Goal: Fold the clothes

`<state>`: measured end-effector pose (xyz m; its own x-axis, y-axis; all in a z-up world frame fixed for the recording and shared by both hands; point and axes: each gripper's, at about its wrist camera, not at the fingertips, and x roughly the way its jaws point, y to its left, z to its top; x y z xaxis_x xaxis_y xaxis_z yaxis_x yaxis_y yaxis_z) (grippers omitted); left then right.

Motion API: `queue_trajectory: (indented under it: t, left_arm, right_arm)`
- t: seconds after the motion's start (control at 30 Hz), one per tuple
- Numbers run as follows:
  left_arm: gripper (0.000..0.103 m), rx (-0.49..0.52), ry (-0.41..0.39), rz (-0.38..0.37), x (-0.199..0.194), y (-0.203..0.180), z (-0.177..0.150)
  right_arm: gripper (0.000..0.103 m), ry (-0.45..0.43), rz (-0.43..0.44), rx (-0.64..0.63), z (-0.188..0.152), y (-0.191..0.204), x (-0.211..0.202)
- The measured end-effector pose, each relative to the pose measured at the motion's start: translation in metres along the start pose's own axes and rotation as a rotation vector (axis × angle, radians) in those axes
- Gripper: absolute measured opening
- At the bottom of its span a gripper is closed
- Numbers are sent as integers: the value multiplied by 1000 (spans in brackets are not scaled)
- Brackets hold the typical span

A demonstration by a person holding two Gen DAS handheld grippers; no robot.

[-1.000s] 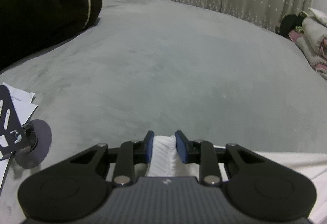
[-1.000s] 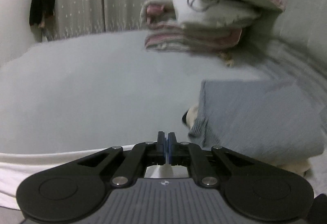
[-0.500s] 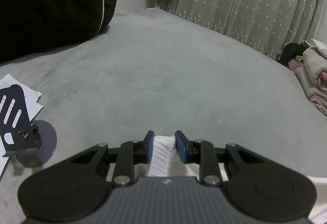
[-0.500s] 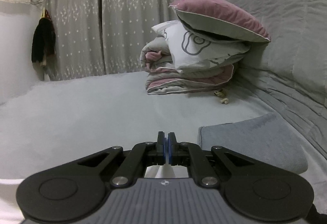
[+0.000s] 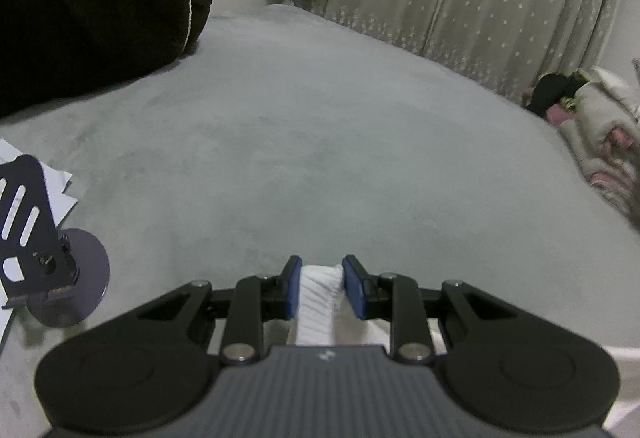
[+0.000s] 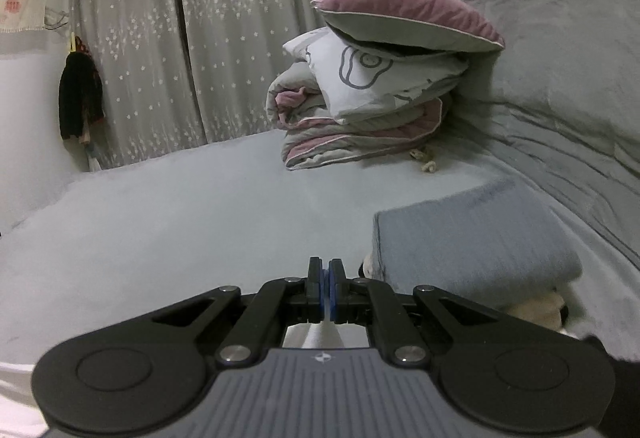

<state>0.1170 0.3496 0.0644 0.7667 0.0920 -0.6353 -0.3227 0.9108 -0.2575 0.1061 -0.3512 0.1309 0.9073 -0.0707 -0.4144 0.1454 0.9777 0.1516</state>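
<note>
Your left gripper (image 5: 322, 280) is clamped on a ribbed white garment (image 5: 318, 308) above the grey bed (image 5: 320, 142); your right gripper (image 6: 325, 288) pinches its thin edge nearly shut.

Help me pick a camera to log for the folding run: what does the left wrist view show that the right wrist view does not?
Only the left wrist view shows the dark bolster, a black phone stand with papers beside it, and the left gripper shut on a ribbed white garment.

Only the right wrist view shows the stacked pillows and quilt, a folded blue-grey sweater, and the right gripper, shut on thin white fabric.

Both show the grey bedspread and the star-patterned curtains.
</note>
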Motion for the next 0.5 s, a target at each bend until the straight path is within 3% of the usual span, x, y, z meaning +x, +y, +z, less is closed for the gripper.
queue_trajectory:
  t: [0.23,0.5]
  left_arm:
    - [23,56,-8,-36,-8,21,-8]
    - [23,110,-149,-102,-47,10,-13]
  right_arm:
    - [5,14,14,12,-21,1,-24]
    - [5,-27,21,-8,-32,17,-44]
